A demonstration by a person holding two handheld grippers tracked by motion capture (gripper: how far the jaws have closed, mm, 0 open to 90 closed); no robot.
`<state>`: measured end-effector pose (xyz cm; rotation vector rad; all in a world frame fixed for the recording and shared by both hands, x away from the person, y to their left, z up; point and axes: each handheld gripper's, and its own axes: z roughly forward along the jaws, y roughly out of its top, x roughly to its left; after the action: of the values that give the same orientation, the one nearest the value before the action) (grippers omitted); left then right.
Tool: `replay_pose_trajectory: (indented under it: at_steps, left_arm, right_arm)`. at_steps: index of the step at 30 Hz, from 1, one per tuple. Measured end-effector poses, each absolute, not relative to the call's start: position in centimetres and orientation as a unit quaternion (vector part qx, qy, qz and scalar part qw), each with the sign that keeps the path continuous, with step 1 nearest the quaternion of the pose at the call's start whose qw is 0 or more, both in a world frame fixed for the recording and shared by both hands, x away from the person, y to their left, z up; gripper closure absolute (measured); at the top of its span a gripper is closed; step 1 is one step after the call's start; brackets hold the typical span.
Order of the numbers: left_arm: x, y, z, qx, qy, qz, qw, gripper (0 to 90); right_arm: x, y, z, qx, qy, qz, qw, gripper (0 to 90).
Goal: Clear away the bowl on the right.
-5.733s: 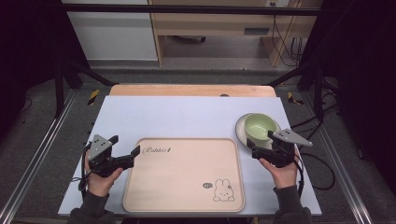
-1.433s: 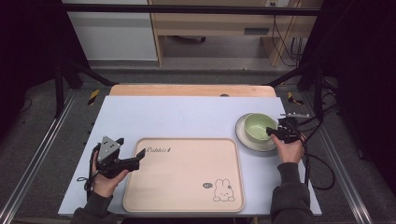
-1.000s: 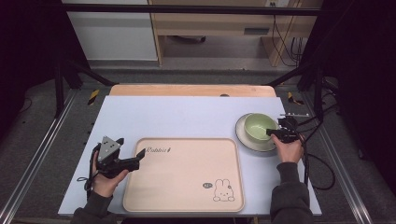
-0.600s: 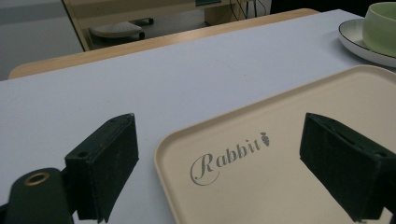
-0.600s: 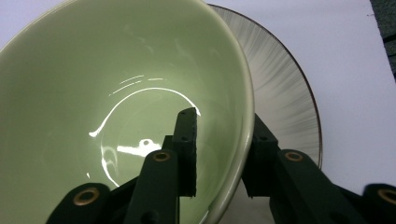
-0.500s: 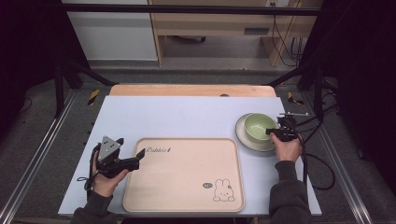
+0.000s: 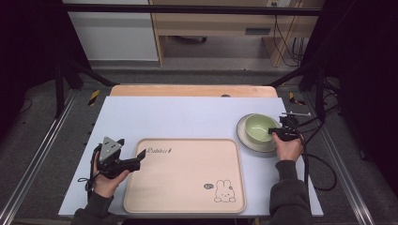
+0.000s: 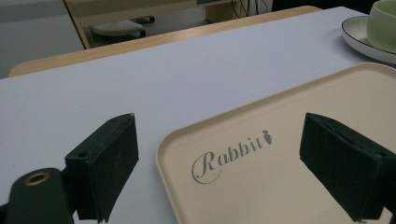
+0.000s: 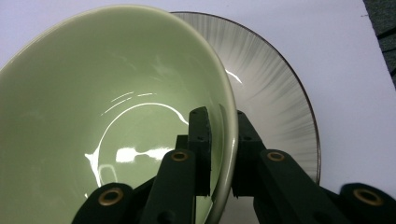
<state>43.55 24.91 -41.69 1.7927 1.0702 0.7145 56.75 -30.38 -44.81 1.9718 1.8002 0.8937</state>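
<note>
A pale green bowl (image 7: 259,127) (image 9: 116,93) stands on a white ribbed plate (image 7: 245,138) (image 9: 275,88) at the table's right. My right gripper (image 7: 274,133) (image 9: 222,140) is at the bowl's right side, shut on its rim, one jaw inside and one outside. Those jaws have just been closing on the rim. A beige tray (image 7: 183,180) (image 8: 280,186) with "Rabbit" lettering and a bunny drawing lies at the front middle. My left gripper (image 7: 139,162) (image 8: 224,156) is open at the tray's far left corner, and that corner lies between its pads without touching them.
The light blue table top (image 7: 187,115) has bare room behind the tray. A wooden strip (image 7: 192,90) runs along its far edge. Black frame posts stand at both sides, and cables trail off to the right of the bowl. From the left gripper, the bowl (image 8: 385,23) and plate (image 8: 359,39) show far right.
Since the oldest frame my right hand has gone from in front of the plate to the bowl's right rim. Within the last second neither hand has visibly shifted.
</note>
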Motion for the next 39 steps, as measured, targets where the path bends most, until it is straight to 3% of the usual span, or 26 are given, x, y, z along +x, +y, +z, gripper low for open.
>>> replay_pose_trajectory:
  at_steps: [39]
  left_arm:
    - [43.46,24.90,-41.62,0.725,0.432,0.289,0.452,11.4]
  right_arm:
    - [56.56,-30.34,-44.32,0.695,0.619,0.329,0.157,84.2]
